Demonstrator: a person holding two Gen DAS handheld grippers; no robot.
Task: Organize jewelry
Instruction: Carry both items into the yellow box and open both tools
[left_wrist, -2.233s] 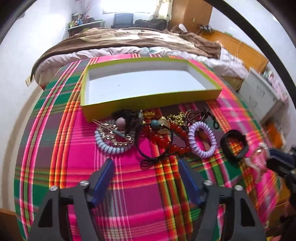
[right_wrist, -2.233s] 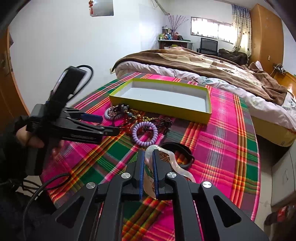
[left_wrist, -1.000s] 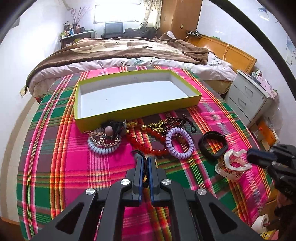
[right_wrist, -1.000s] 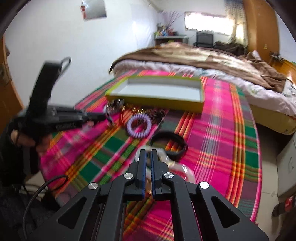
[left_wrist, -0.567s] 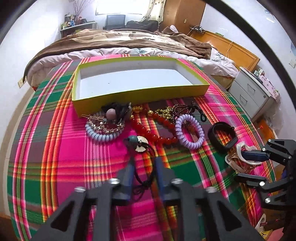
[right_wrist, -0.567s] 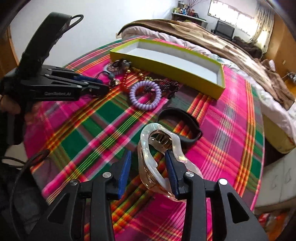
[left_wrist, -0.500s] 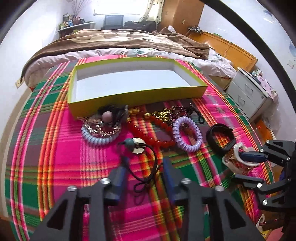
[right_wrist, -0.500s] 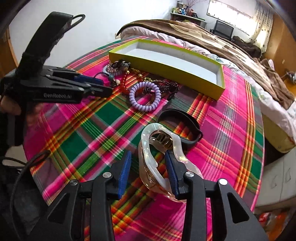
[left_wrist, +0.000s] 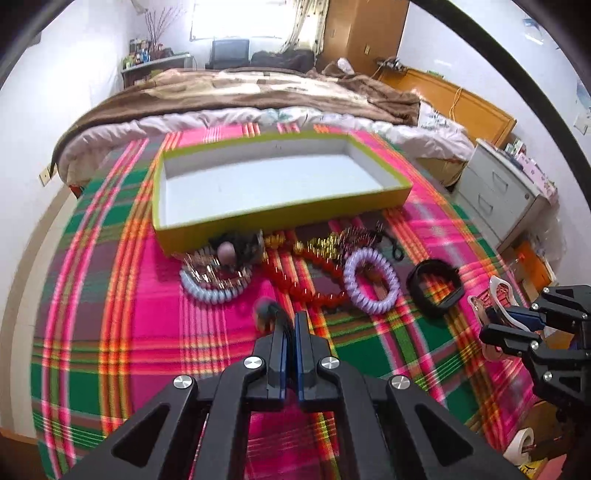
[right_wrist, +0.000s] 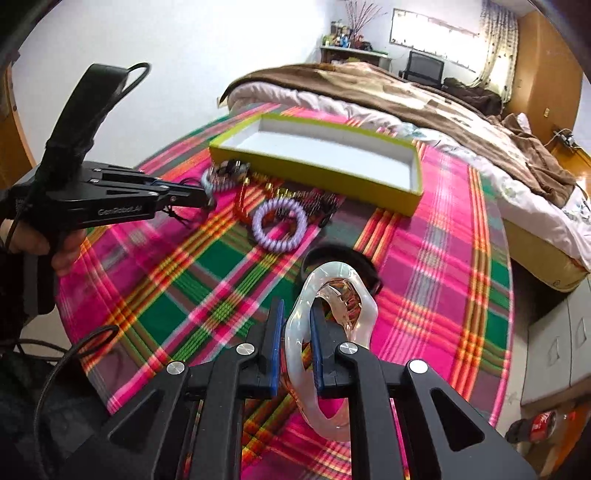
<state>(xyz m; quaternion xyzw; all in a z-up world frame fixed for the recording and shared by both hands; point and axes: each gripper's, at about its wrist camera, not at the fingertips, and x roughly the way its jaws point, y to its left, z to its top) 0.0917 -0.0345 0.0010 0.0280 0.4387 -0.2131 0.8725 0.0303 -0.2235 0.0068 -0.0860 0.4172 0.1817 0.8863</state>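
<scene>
Both claws have just closed short of the box: left gripper nipping the black cord, right gripper clamping the clear hair claw; the thin cord could slip free.

Both the left gripper and the right gripper were matte black frames with silver screw heads and blue finger pads, the left stamped "GenRobot.AI", with black cables trailing beside a dark sleeve.
</scene>
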